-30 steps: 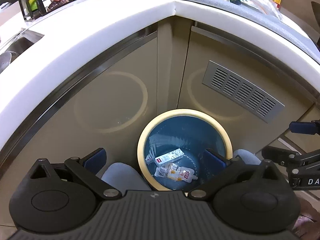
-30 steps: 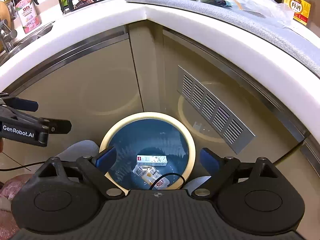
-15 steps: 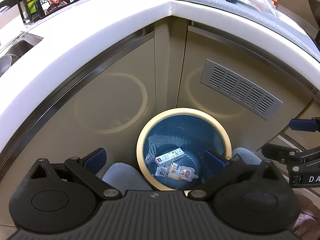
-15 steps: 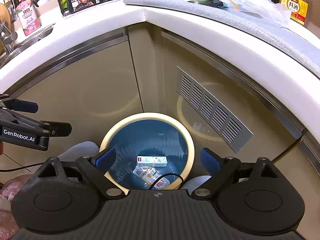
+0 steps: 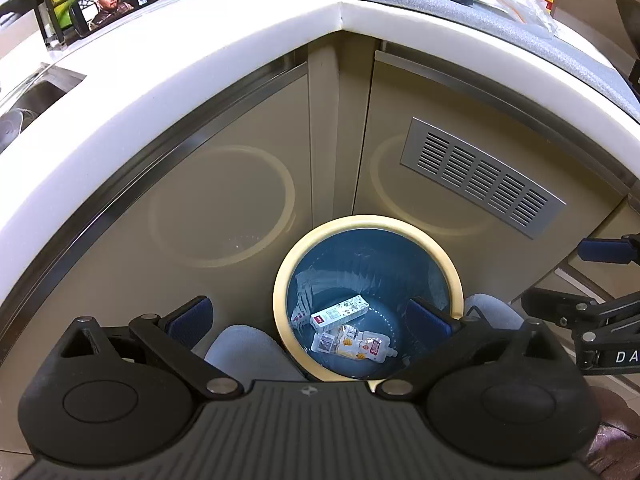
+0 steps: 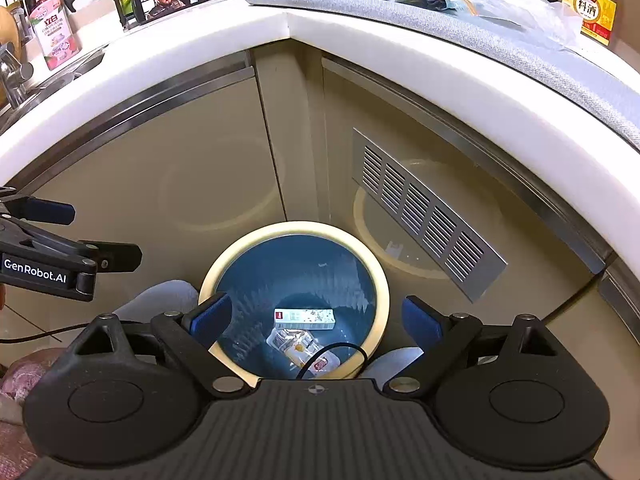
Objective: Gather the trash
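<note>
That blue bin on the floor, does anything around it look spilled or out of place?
Nothing stands out. The bin stands upright in the cabinet corner, with a small white carton and a flattened pouch lying at its bottom. No spill shows beside it. Both grippers, left and right, are open and hold nothing.

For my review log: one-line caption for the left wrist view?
Open left gripper above the blue bin holding a small carton and a pouch, below the white counter.
</note>
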